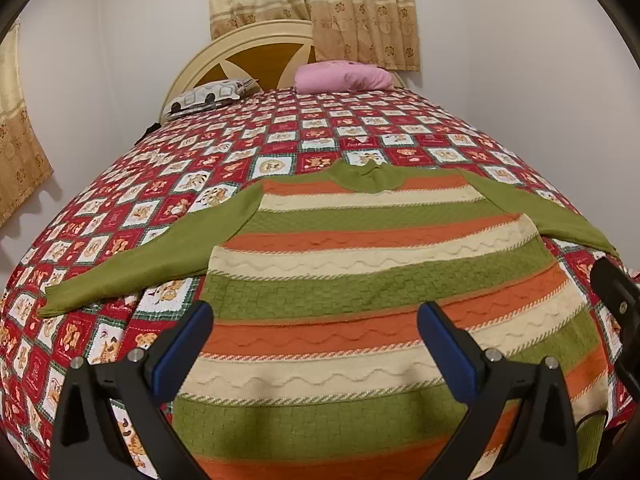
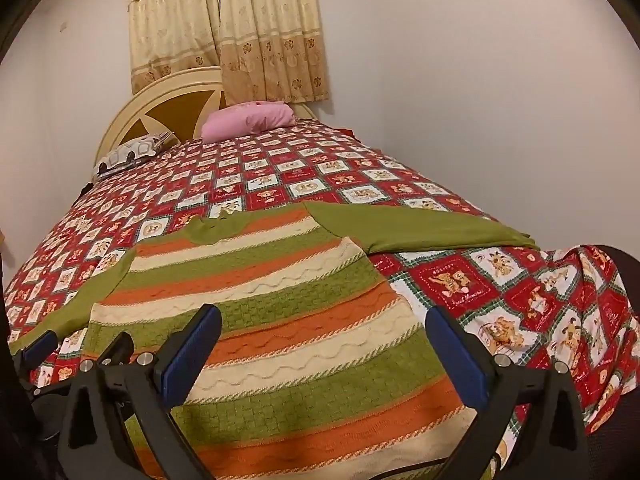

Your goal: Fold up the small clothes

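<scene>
A striped sweater (image 1: 360,272) in green, orange and cream lies flat on the bed, collar away from me, both green sleeves spread out to the sides. It also shows in the right wrist view (image 2: 280,320). My left gripper (image 1: 316,344) is open and empty, hovering over the sweater's lower left part. My right gripper (image 2: 324,348) is open and empty over the sweater's lower right part. The left sleeve (image 1: 132,268) stretches to the left. The right sleeve (image 2: 420,228) stretches to the right. The left gripper also shows at the left edge of the right wrist view (image 2: 40,348).
The bed has a red patchwork quilt (image 1: 280,152) with bear prints. A pink pillow (image 1: 344,76) and a car-print pillow (image 1: 208,96) lie by the cream headboard (image 1: 240,52). Curtains (image 1: 320,8) hang behind. White walls close in on both sides.
</scene>
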{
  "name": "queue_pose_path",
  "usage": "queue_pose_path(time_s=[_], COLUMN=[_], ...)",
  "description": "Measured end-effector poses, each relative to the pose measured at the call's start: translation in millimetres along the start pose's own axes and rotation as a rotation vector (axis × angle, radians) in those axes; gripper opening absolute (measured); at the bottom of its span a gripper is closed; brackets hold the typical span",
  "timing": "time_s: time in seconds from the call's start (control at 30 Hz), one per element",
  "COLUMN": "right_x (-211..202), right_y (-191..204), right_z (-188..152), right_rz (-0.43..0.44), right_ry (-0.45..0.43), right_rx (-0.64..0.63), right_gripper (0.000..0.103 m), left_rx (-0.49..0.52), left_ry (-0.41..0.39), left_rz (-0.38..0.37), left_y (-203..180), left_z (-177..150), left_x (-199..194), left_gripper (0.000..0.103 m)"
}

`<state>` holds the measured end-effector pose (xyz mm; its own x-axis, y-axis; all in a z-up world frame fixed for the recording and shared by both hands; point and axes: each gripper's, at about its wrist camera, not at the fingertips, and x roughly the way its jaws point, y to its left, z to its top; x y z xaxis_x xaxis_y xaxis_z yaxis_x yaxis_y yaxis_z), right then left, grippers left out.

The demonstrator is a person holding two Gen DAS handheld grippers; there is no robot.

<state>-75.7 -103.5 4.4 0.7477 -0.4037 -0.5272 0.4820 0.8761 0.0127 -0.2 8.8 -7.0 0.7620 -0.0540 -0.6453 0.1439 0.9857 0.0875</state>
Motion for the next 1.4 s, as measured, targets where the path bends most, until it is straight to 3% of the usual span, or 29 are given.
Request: queue_pose_path(time_s=[1.4], right_x=[3.2], right_y=[5.3], right_z=[1.3], right_rz=[0.004], right_ry=[0.014], right_rx=[-0.014], right_gripper=[0.102], left_rx=[-0.012], left_ry=[0.007], left_rz=[-0.01], left_y=[-0.6], left_z=[-2.4], left_x=[0.9], left_gripper=[0.103])
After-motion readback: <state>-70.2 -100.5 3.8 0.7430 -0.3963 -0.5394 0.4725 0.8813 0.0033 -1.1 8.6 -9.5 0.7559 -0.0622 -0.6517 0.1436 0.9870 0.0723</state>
